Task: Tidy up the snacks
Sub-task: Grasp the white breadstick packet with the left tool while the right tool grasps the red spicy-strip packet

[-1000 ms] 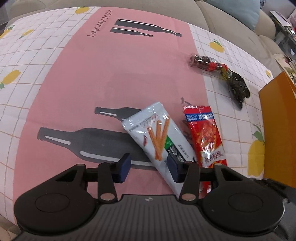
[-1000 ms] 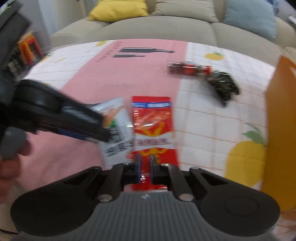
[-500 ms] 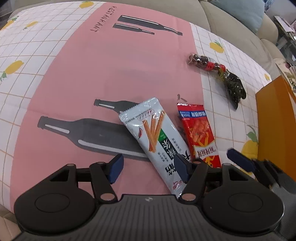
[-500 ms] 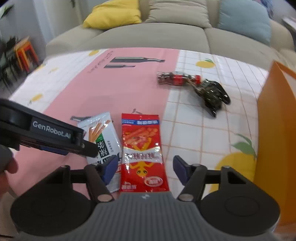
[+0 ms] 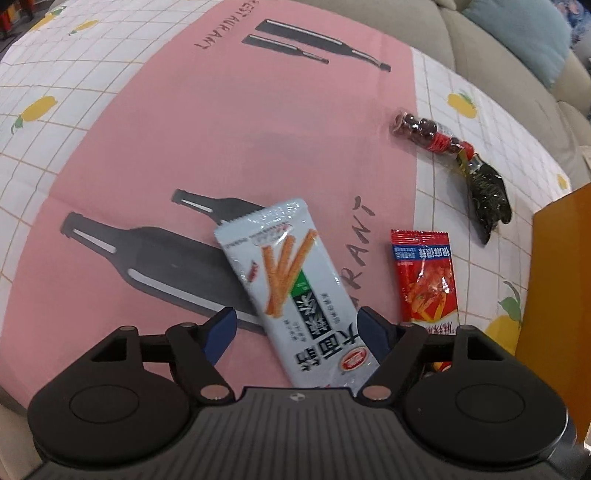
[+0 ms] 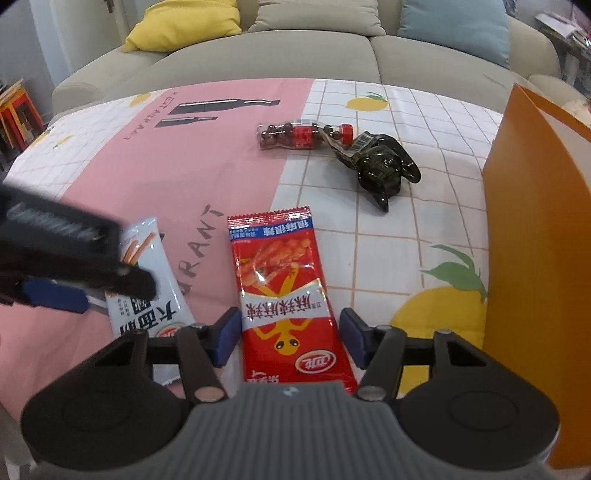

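1. Left gripper [image 5: 295, 328] low over the surface [image 5: 221, 147], jaws wide and opening; white snack pack [image 5: 291, 295] lying flat between them, near end under the gripper body; right pad just beside the pack's edge, left pad well apart from it; no pinch.
2. Right gripper [image 6: 290, 334] low over the red snack pack [image 6: 288, 295], jaws spread but closing; pack flat between them with a small gap on each side; no pinch.
3. White snack pack tilted across the pink cloth part, top corner over the printed grey bottles; red snack pack near its right side, a strip of bare pink cloth between the two.
4. Far off on the white checked part: clear tube of dark round sweets [image 6: 301, 134] with a red cap, touching a dark green shiny pack [image 6: 384, 168]; both well apart from the two flat packs.
5. Orange box [image 6: 535, 240] standing upright at the right edge, its wall near the right gripper; little room on that side.
6. Lots of open pink cloth to the left and ahead; lemon prints on the white squares.
7. Sofa [image 6: 295, 48] just past the far edge, with a yellow cushion [image 6: 184, 18] and a blue cushion [image 6: 454, 26].
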`<act>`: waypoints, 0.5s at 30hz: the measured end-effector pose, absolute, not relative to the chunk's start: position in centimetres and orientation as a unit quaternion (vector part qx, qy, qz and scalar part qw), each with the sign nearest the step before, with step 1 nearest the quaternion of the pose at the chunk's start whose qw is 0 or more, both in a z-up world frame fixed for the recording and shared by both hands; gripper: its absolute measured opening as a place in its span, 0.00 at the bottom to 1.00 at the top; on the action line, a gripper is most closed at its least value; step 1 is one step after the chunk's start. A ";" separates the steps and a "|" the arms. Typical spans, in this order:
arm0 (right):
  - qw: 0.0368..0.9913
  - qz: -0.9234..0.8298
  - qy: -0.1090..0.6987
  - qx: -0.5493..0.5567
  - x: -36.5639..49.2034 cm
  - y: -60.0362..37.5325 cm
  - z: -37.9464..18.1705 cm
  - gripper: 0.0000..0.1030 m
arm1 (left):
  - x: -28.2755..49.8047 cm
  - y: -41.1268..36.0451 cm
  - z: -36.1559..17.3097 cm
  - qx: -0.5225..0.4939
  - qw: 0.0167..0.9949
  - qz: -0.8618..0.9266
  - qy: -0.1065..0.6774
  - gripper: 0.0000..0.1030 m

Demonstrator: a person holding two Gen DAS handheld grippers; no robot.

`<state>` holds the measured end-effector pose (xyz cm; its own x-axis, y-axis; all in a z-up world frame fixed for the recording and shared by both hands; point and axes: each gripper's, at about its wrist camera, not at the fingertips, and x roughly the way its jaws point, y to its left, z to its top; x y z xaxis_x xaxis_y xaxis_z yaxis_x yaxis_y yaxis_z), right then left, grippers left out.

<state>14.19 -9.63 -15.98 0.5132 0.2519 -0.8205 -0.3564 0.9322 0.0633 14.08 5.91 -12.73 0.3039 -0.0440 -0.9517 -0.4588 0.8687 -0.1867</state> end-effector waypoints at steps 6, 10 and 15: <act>0.870 0.190 0.447 -0.085 13.5 -8.7 -16.3 0.58 | 15.2 3.3 -13.4 -0.132 0.791 0.150 0.578 0.92; 0.870 0.195 0.446 -0.079 13.5 -9.1 -16.2 0.57 | 15.1 2.8 -13.4 -0.085 0.801 0.120 0.581 0.90; 0.869 0.194 0.449 -0.077 13.4 -9.4 -16.2 0.58 | 14.3 3.8 -13.2 -0.021 0.794 0.047 0.605 0.89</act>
<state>13.42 -9.40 -16.15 0.5211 0.2672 -0.8106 -0.4065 0.9128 0.0396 14.34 3.78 -13.20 0.2623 0.0493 -0.9637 -0.1008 0.9946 0.0234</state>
